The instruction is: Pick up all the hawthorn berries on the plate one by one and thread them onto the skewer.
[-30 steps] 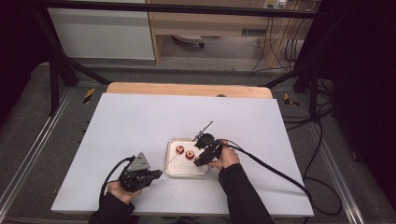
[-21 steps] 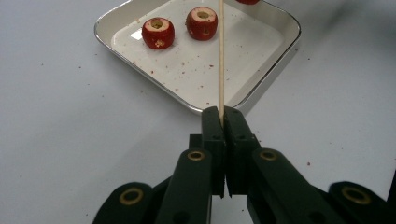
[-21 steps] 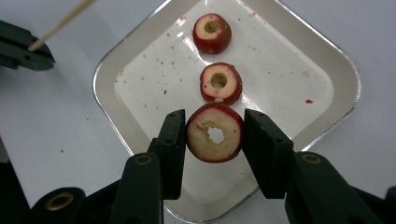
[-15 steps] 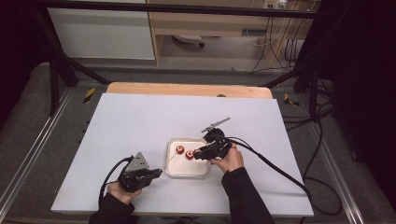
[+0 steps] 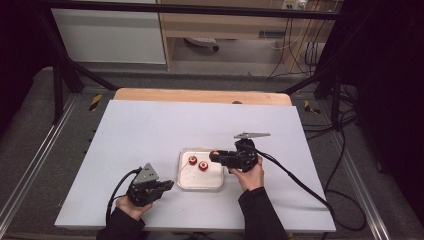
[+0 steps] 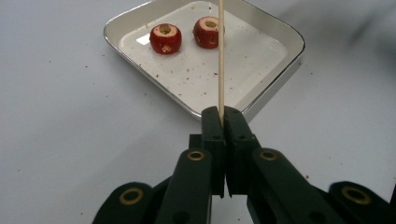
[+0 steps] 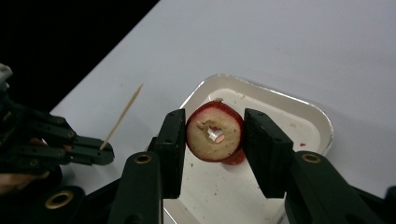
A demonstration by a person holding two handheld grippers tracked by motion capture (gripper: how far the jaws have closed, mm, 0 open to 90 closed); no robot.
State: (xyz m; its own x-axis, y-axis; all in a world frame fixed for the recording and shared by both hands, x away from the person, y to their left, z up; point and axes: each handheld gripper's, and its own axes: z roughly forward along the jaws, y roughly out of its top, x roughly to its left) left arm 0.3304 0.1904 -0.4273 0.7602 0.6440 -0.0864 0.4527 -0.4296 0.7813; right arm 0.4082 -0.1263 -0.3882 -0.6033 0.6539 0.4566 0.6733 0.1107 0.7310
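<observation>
Left tool [image 5: 167,185] sits near-left on the white tabletop [image 5: 150,130], jaws pressed together, pinching a thin wooden skewer [image 6: 221,56] that points toward the tray. The white tray [image 5: 200,184] lies mid-tabletop, just right of that tool, with two cored red fruits [image 5: 198,163] in its far-left part and red crumbs on its floor. Right tool [image 5: 214,156] hovers over the tray's far right edge, jaws pinching a third cored red fruit [image 7: 215,133], hole facing the camera. No writing readable.
</observation>
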